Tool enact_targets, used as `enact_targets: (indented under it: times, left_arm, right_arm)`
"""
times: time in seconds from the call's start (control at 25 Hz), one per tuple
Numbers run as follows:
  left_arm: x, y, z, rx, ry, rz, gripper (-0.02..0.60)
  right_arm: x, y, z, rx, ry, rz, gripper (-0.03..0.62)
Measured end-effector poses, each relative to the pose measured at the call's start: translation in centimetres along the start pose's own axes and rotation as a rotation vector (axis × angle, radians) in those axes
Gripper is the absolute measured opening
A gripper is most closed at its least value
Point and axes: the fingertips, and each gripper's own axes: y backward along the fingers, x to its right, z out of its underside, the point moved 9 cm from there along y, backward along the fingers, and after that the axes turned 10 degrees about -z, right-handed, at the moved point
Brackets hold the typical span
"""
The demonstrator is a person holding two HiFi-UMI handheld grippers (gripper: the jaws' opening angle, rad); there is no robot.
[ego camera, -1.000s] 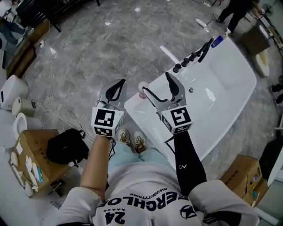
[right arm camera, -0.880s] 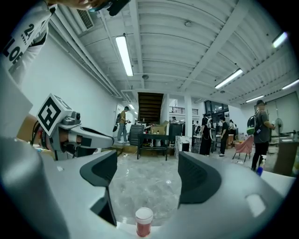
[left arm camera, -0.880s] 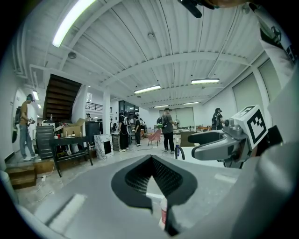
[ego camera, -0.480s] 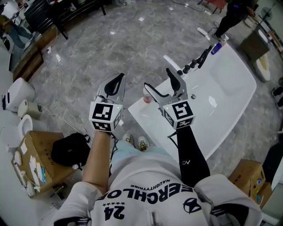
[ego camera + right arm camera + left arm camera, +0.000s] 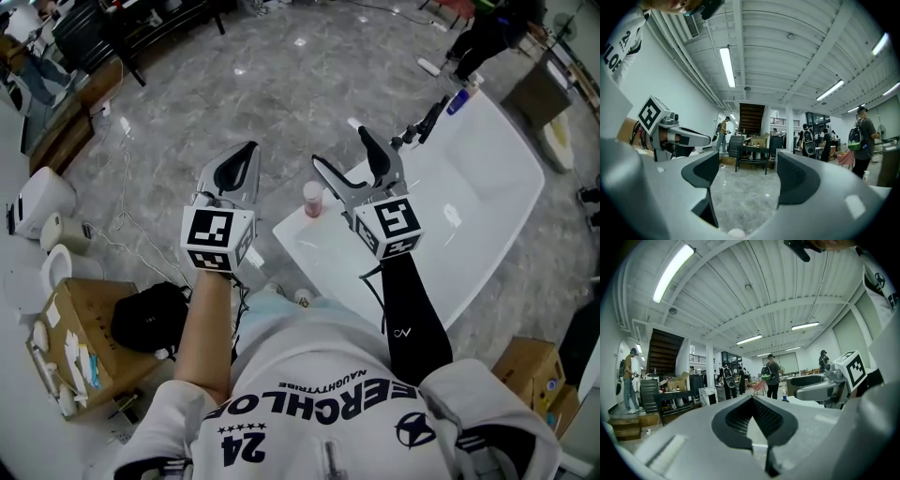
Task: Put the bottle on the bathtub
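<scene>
A small pink bottle with a white cap stands upright on the near left corner of the white bathtub. My right gripper hovers above and just right of it, open, with nothing between its fingers. From the right gripper view only the bottle's cap peeks in at the bottom edge, below the open right gripper. My left gripper is held over the floor to the left of the tub, shut and empty. In its own view the left gripper has its jaws meeting.
Black tap fittings and a blue bottle sit at the tub's far end. A cardboard box and a black bag lie on the floor at left. A person stands beyond the tub.
The right gripper, open beside the bottle a second ago, has lifted up and away from it. The bottle stays on the tub corner. The left gripper rose slightly, still shut.
</scene>
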Motion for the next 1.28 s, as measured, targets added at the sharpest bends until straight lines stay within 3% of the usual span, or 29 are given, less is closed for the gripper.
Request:
enact_targets:
  times: [0.12,0.88,1.28]
  left_arm:
    - [-0.4,-0.1,0.0,0.005,0.011,-0.002,0.002]
    - [-1.4,-1.0,-0.4,0.013,0.011,-0.003,0.002]
    - [-0.8,-0.8,-0.9,0.019,-0.003,-0.003,0.002]
  right_arm:
    - [-0.2,-0.3,-0.1,-0.006,0.012,-0.001,0.414]
    - [-0.2,-1.1,-0.1,-0.026,0.03,0.009,0.023]
    - [-0.3,-0.8,0.1,-0.02,0.011,-0.01,0.023]
